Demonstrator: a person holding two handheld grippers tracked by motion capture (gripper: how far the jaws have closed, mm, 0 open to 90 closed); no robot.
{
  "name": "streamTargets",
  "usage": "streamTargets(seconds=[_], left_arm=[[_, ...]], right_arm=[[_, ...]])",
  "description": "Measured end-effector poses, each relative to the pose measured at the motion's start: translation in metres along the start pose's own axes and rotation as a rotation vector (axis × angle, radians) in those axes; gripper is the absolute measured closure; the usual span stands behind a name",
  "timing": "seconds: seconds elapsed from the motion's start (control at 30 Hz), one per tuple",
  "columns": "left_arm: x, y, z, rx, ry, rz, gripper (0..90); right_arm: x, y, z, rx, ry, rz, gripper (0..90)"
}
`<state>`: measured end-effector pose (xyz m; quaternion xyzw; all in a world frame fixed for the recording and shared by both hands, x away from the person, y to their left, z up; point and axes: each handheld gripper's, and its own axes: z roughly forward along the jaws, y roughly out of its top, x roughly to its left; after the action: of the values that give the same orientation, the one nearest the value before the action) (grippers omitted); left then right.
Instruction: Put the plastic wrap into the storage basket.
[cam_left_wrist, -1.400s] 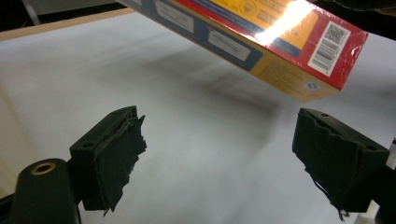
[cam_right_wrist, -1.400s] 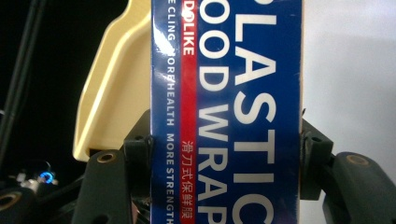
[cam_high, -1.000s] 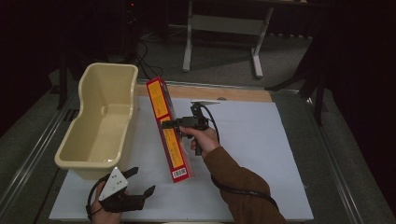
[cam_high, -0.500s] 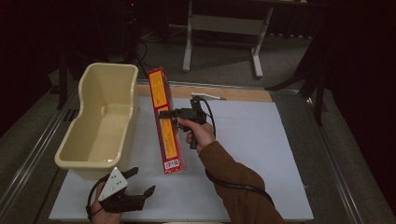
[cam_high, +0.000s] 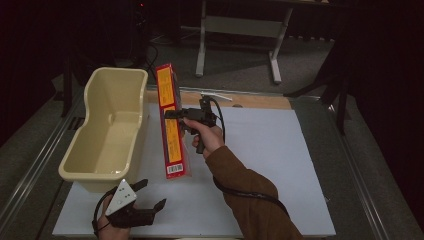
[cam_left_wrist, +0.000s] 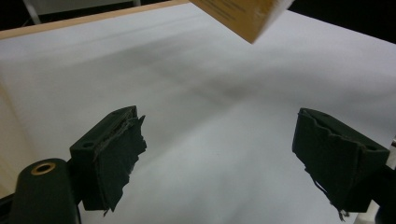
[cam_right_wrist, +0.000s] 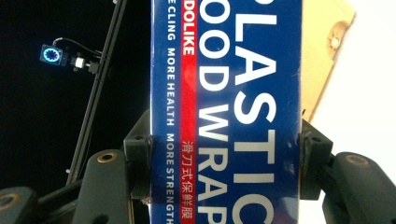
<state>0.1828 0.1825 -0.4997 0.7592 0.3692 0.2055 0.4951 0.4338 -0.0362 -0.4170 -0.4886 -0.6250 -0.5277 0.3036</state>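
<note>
The right gripper (cam_high: 172, 114) clamps the wrap box (cam_high: 170, 125) across its middle, keeping it balanced in the air beside the tub (cam_high: 111, 127), likely its destination. The left gripper (cam_high: 145, 196) rests low, jaws apart, out of the way.

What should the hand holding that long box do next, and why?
Probably carry it a little further left, over the tub. The right gripper is clamped on the plastic wrap box, held clear of the white sheet beside the tub's rim, not yet above it.
</note>
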Motion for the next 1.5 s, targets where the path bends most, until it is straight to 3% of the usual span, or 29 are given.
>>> streamTargets(seconds=[0.33,0.8,1.5], left_arm=[[-0.001,-0.001,0.000,-0.004,-0.001,-0.003,15.7],[-0.002,-0.002,-0.001,-0.004,0.005,0.004,15.7],[-0.003,-0.002,0.001,-0.001,-0.006,0.003,15.7]], right_arm=[[0.010,0.002,0.013,-0.021,0.020,0.013,39.9],[0.031,-0.001,0.044,-0.027,0.078,0.041,39.7],[0.043,0.002,0.073,-0.092,0.090,0.104,39.7]])
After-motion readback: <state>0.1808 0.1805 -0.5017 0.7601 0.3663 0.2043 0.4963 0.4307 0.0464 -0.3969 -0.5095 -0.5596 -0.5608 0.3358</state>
